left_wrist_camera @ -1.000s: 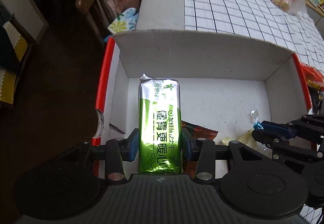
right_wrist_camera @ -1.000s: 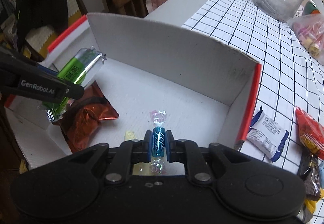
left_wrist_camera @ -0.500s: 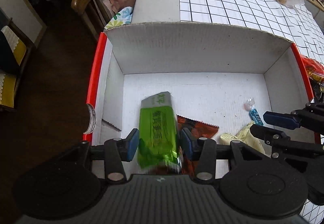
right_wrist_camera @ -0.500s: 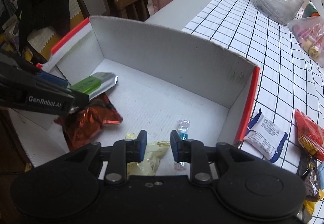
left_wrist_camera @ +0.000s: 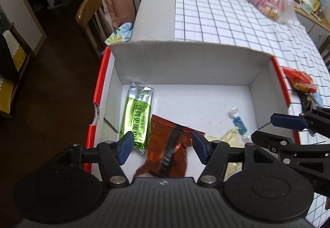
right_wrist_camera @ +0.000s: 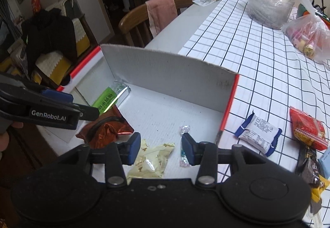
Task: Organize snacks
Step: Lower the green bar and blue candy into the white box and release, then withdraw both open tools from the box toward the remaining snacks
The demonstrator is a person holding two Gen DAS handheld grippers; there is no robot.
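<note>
A white cardboard box (left_wrist_camera: 185, 67) with red edges sits on the table's left end. In it lie a green foil packet (left_wrist_camera: 137, 116), a red-brown foil packet (left_wrist_camera: 169, 151), a pale yellow packet (right_wrist_camera: 152, 160) and a blue twist-wrapped candy (left_wrist_camera: 239, 123). My left gripper (left_wrist_camera: 162, 148) is open and empty above the box's near left part. My right gripper (right_wrist_camera: 160, 150) is open and empty above the yellow packet, with the candy (right_wrist_camera: 184, 131) by its right finger. The green packet (right_wrist_camera: 109, 98) also shows in the right wrist view.
Right of the box on the checked tablecloth (right_wrist_camera: 257, 63) lie a white-and-blue packet (right_wrist_camera: 257, 131), a red packet (right_wrist_camera: 309, 131) and darker wrapped snacks (right_wrist_camera: 311, 168). Two filled plastic bags (right_wrist_camera: 266, 3) stand at the far end. A wooden chair with a pink towel (left_wrist_camera: 117, 5) stands left of the table.
My left gripper opened and the green packet dropped flat into the box. My right gripper opened and let the blue candy fall into the box. Both grippers have pulled back and up.
</note>
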